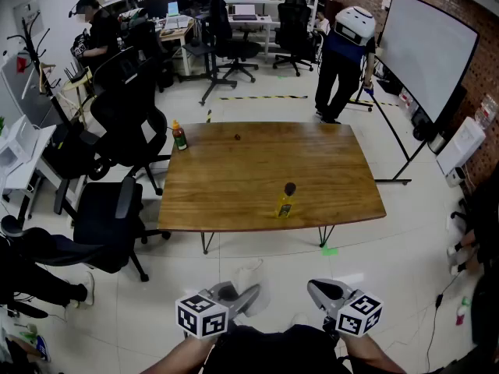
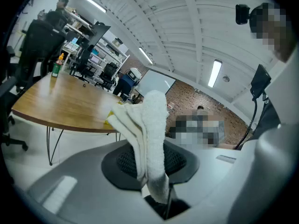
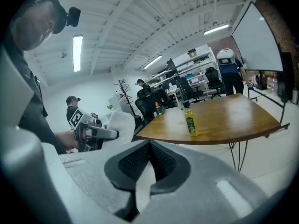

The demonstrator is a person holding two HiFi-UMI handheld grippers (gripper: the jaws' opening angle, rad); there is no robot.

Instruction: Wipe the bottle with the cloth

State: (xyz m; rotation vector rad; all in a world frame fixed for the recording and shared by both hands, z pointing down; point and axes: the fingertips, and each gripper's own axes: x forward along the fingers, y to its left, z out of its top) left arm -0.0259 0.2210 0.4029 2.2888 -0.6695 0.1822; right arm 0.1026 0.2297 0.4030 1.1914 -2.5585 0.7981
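Small yellow plastic bottle (image 1: 285, 201) w/ dark cap stands upright on the brown wooden surface (image 1: 234, 178), close to its near edge, abt mid-width. Green bottle (image 1: 179, 135) w/ orange cap at surface's far-left corner; black office chairs (image 1: 109, 209) off its left side. Left claw (image 2: 156, 171) pinches a white terry cloth (image 2: 149, 134); right claw (image 3: 149, 155) pressed together, empty. Both hang short of surface's near edge.

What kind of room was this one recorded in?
Most likely an open office or lab workspace: desks with monitors along the back, rolling office chairs, and a whiteboard on a stand beside a wooden table.
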